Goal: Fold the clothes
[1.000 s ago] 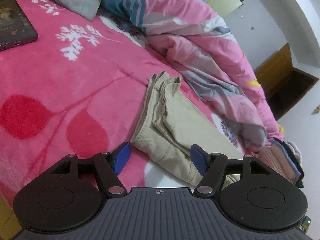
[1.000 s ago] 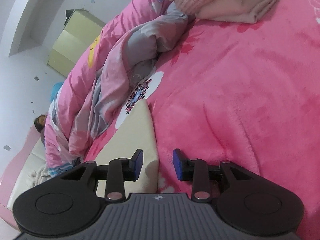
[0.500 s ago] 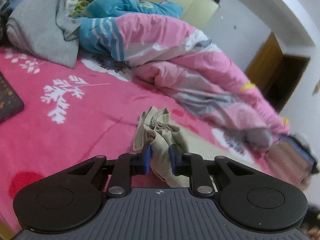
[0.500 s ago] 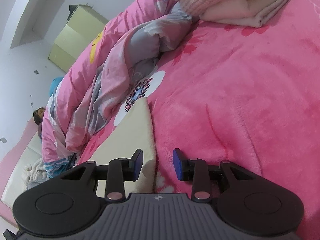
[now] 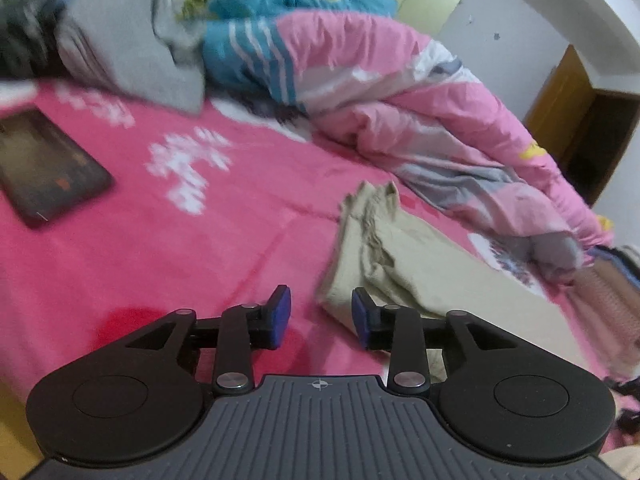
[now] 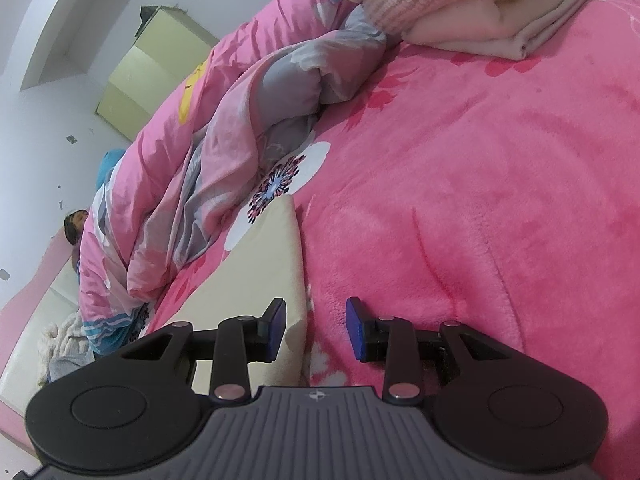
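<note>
Beige trousers [image 5: 420, 272] lie crumpled at one end on the pink blanket [image 5: 160, 260]. My left gripper [image 5: 320, 312] hovers at their near corner. Its jaws are opening, and the corner of cloth sits loose by the right pad without being pressed. In the right wrist view the smooth other end of the trousers [image 6: 256, 280] runs under my right gripper [image 6: 316, 330]. That gripper stands open. Its left pad is over the cloth's edge, and between the pads only the edge and the blanket [image 6: 480, 200] show.
A pink and grey quilt [image 5: 400, 100] is heaped along the far side, with a person lying under it [image 6: 76, 224]. A dark tablet [image 5: 44, 168] rests at the left. A stack of folded clothes [image 6: 460, 12] sits at the far right, and a grey garment [image 5: 132, 40] lies at the back.
Half a second ago my left gripper was shut on the bunched trouser end; it has now let go and drawn back a little. The right gripper has not moved.
</note>
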`<state>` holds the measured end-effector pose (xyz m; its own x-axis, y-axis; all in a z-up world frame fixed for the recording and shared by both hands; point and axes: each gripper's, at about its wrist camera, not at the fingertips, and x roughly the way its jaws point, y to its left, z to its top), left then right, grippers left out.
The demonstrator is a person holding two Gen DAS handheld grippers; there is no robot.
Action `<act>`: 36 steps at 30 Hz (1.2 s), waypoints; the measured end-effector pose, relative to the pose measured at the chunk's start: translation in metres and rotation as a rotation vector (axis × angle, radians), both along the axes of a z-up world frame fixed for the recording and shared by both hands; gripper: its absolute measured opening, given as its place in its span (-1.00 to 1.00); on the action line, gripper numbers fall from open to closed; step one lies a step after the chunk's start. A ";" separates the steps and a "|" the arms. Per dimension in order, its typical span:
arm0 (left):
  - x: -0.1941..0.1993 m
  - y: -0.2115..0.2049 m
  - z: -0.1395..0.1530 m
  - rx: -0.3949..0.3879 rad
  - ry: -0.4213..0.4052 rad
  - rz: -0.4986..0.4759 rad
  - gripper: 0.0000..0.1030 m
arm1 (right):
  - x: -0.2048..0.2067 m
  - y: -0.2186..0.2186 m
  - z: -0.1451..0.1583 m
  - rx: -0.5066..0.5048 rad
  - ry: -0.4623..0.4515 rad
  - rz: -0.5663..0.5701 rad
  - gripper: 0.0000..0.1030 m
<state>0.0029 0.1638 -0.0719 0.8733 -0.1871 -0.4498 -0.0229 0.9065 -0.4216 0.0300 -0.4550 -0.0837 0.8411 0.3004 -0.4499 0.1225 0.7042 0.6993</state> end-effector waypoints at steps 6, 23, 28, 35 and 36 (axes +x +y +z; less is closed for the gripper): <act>-0.015 -0.040 0.035 0.111 -0.162 -0.099 -0.29 | -0.022 0.023 0.035 -0.214 -0.171 -0.013 -0.31; 0.019 -0.096 -0.014 0.268 -0.132 -0.255 -0.28 | -0.021 0.137 0.040 -0.665 -0.090 0.242 -0.34; 0.017 -0.094 -0.017 0.239 -0.158 -0.262 -0.28 | -0.036 0.104 0.030 -0.560 -0.021 0.147 -0.38; 0.018 -0.088 -0.019 0.201 -0.160 -0.270 -0.28 | -0.055 0.095 0.045 -0.535 0.011 0.097 -0.39; 0.018 -0.088 -0.019 0.202 -0.162 -0.272 -0.28 | -0.057 0.096 0.050 -0.530 0.003 0.086 -0.39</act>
